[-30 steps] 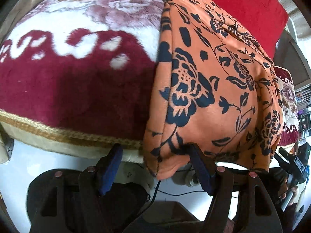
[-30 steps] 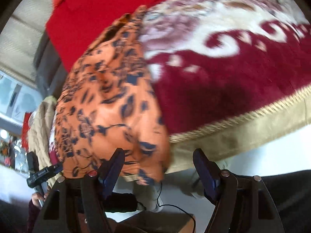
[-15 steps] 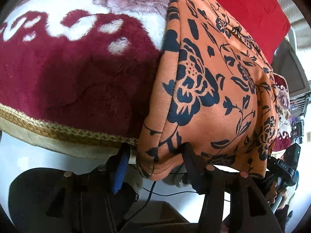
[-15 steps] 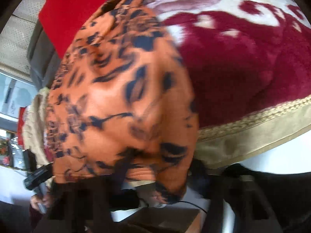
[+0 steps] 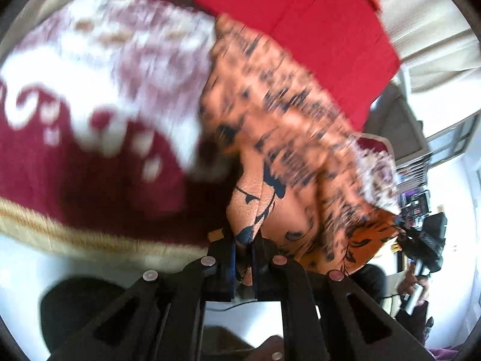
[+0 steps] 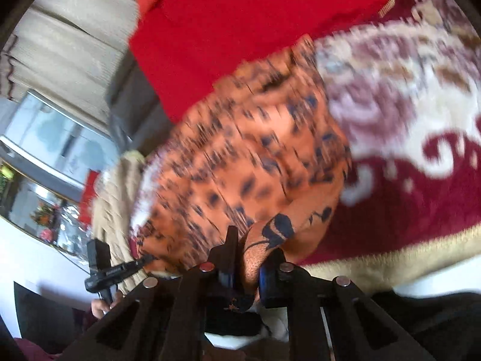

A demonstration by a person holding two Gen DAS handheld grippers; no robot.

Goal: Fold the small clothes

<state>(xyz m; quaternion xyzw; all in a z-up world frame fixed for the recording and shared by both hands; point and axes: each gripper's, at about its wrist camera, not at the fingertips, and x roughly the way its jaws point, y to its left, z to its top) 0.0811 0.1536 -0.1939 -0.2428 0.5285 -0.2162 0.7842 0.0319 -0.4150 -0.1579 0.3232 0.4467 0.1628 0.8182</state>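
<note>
An orange garment with a dark blue flower print [image 5: 279,138] lies on a maroon and white plush blanket [image 5: 90,120]. My left gripper [image 5: 243,248] is shut on the garment's near left corner and lifts it off the blanket. My right gripper [image 6: 248,255] is shut on the garment's near right corner [image 6: 270,231]; the garment [image 6: 255,150] rises from there toward the back. Both views are motion-blurred. The right gripper shows at the right edge of the left wrist view [image 5: 421,240], and the left gripper at the left of the right wrist view [image 6: 120,267].
A red cloth [image 5: 300,27] covers the back of the bed, also in the right wrist view [image 6: 240,21]. The blanket's gold trimmed edge [image 5: 75,234] runs along the front. A beige knitted item [image 6: 111,204] lies left of the garment. White floor lies below.
Both grippers have closed on the garment's near corners and lifted them up and away from the blanket edge. A second ago both were open around the hem.
</note>
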